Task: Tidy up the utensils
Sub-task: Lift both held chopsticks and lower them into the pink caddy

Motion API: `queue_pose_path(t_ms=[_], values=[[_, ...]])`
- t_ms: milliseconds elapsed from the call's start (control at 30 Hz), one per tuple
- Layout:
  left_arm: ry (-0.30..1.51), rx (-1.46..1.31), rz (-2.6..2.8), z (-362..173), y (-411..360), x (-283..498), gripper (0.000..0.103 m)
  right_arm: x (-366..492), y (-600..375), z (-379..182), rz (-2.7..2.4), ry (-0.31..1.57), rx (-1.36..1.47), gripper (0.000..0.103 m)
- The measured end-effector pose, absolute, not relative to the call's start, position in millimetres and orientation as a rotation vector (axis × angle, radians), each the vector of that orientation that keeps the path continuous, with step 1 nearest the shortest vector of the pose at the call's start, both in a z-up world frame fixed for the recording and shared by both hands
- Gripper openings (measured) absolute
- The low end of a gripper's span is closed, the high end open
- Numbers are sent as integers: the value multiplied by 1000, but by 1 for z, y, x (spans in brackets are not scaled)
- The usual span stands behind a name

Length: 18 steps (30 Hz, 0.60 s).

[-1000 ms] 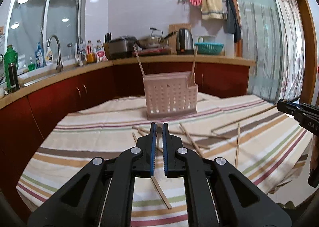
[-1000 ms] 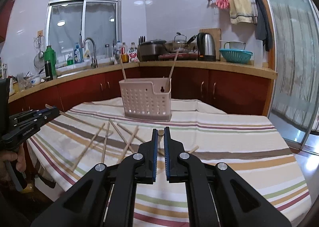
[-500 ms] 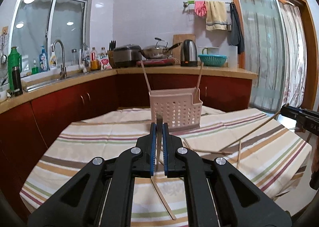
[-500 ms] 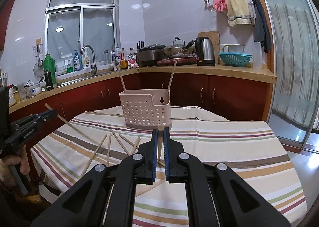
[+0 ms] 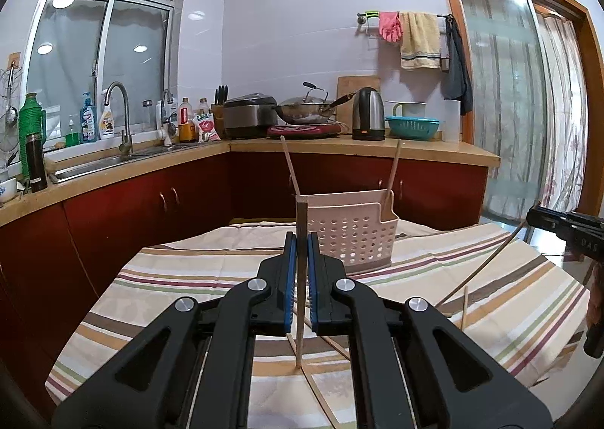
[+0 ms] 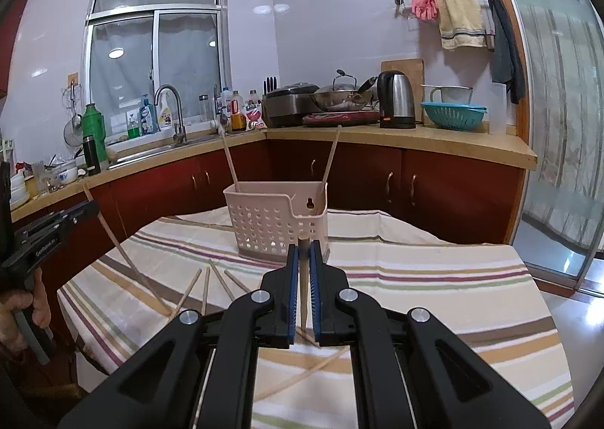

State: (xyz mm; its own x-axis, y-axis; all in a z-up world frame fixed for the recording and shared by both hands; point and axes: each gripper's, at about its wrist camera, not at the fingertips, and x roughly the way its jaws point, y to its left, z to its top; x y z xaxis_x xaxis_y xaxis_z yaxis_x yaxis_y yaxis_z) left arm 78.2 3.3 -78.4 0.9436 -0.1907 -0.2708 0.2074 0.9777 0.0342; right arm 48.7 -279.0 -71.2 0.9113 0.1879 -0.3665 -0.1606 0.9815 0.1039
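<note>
Loose chopsticks [image 6: 205, 289] before basket [image 6: 275, 217]

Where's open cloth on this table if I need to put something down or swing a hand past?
Free: the striped cloth right of the pink basket, out to the table's far-right edge, and the strip behind the basket toward the cabinets. Crowded: left and front of the basket, where loose chopsticks lie scattered, some crossing.

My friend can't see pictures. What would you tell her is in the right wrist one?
The right gripper is shut on a wooden chopstick, held above a striped tablecloth. Ahead stands a pink basket with two chopsticks in it, and more lie loose on the cloth. At the left edge, the left gripper holds another chopstick.
</note>
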Motion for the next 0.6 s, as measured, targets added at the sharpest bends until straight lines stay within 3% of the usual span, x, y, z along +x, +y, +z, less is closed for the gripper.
queue_pose_path(t_ms=[600], values=[[295,45,-168,-79,15,138,7,102,-274,-61,161,345,76,7]])
